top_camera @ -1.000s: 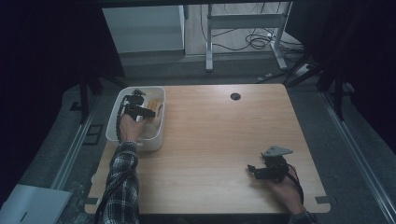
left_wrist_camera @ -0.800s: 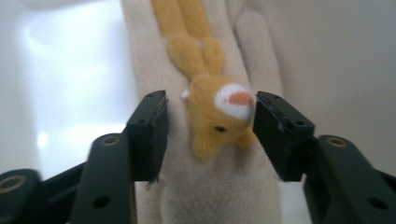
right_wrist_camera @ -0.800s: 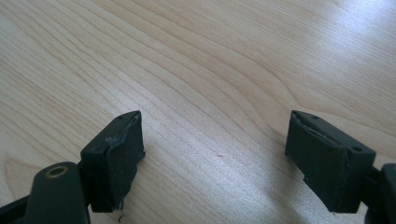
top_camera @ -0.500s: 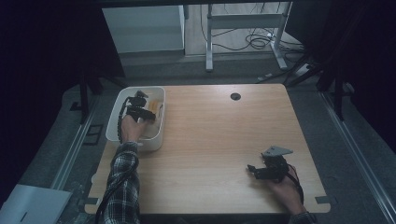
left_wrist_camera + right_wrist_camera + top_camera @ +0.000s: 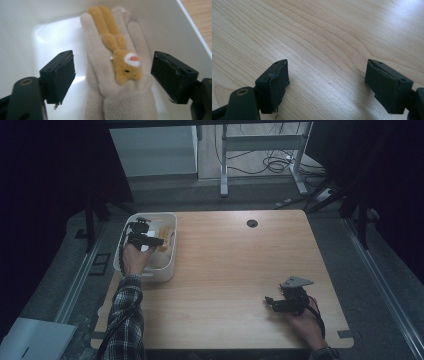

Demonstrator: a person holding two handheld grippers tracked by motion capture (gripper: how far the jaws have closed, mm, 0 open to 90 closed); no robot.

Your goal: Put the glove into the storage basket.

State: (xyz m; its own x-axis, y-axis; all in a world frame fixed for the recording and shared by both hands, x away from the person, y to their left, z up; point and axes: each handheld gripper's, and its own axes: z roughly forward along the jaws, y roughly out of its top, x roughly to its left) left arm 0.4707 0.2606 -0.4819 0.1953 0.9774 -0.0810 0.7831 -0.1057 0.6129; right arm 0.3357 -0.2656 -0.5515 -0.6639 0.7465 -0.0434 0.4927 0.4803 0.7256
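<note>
Since the earlier frame, the left claw point(image 5: 112, 75) has just been opening over the beige glove point(image 5: 117, 82) in the white bin point(image 5: 170, 265), not pinching it. Next it likely needs to drop and squeeze the glove. The right claw point(image 5: 327, 85) rests open on the counter point(image 5: 235, 270), near right.

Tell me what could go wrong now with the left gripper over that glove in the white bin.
The left gripper has just been opening, its fingers wide of the beige glove and not pressing it. Closing from here might pinch only the sewn-on orange plush animal. A second glove seems to lie underneath, so both could lift together. The white bin wall sits close beside one finger.
</note>
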